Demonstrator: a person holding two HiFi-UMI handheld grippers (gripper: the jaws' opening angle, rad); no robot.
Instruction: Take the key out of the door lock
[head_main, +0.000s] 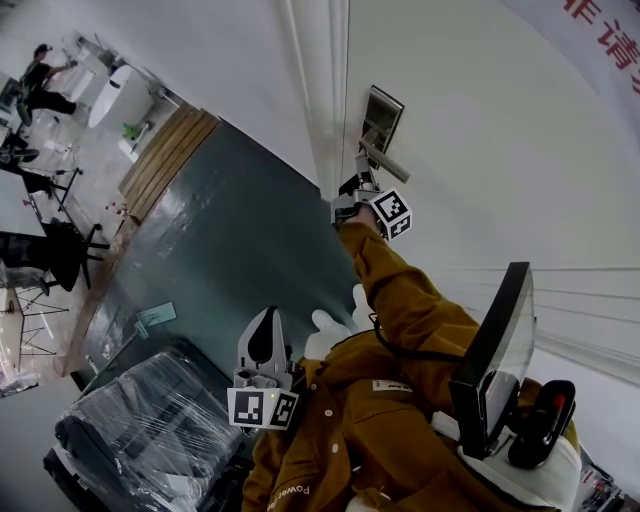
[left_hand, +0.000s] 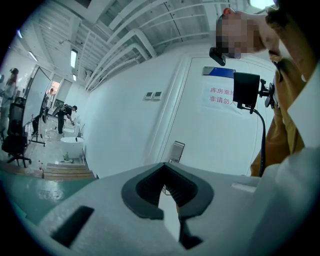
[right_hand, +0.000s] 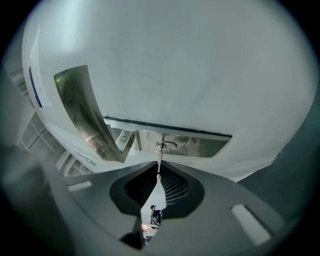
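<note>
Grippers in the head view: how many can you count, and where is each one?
2. The right gripper is up at the door's lock plate, closed on the key. The left gripper is low beside the brown jacket, shut and empty.

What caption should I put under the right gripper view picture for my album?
The right gripper pinches the key sticking out of the door lock.
</note>
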